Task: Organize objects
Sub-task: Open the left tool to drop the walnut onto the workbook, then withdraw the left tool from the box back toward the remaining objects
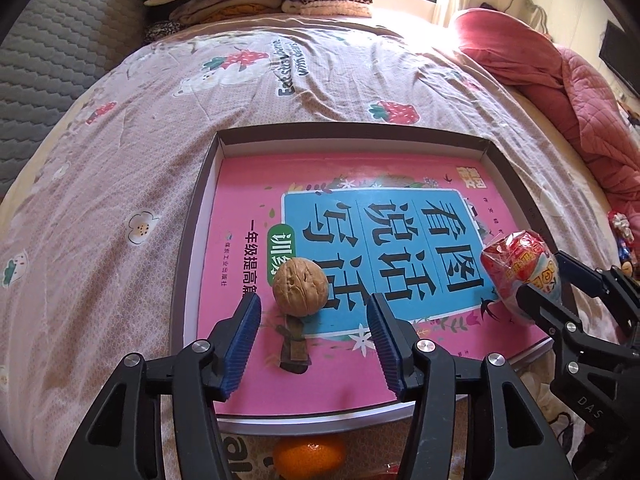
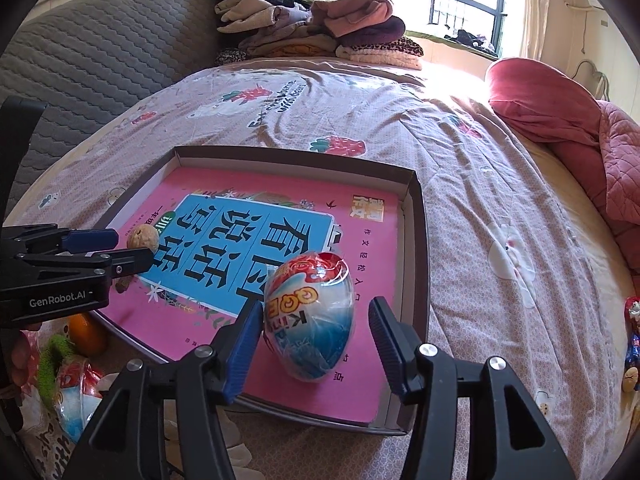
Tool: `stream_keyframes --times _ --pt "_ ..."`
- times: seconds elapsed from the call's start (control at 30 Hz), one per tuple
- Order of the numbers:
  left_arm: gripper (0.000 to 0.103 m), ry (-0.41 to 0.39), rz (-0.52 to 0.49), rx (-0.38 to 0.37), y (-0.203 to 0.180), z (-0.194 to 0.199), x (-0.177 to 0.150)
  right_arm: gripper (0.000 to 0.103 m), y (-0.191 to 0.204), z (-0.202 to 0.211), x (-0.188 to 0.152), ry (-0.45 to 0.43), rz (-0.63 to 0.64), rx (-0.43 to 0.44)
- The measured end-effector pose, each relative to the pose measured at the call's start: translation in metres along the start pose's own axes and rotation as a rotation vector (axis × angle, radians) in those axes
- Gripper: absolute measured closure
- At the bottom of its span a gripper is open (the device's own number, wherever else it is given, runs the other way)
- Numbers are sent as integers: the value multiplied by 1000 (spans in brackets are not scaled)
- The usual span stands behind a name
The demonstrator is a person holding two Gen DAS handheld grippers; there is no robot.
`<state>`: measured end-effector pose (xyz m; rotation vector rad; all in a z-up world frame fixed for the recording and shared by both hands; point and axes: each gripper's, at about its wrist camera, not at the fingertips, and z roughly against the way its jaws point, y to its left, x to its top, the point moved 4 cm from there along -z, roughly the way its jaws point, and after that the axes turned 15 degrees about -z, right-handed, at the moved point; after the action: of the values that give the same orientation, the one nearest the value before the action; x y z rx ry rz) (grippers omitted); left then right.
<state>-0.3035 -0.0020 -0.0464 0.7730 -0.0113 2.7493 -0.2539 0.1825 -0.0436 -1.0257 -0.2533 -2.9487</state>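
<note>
A shallow dark-rimmed box lies on the bed with a pink book in it. A walnut rests on the book near the box's left side. My left gripper is open, its blue pads either side of the walnut and just behind it. A foil-wrapped toy egg stands on the book near the front right. My right gripper is open around the egg, not pressing it.
An orange lies on the sheet in front of the box. A green item and another wrapped egg lie at the near left. Small toys sit at the right. Folded clothes and a red quilt lie at the back.
</note>
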Motion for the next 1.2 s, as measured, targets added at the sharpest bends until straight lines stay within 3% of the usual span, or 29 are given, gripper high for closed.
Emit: stream_keyframes --times 0.07,0.3,0.8,1.2 --pt "37 -12 17 -7 0 5 -1 47 0 3 2 -9 -5 3" --pt "32 -50 17 1 -7 29 -7 43 4 19 9 -42 -17 37" --pt "31 -139 34 78 -4 85 -28 42 19 64 13 -133 -10 101" --pt "31 -229 47 124 -14 125 -53 39 19 115 -4 -229 -44 171"
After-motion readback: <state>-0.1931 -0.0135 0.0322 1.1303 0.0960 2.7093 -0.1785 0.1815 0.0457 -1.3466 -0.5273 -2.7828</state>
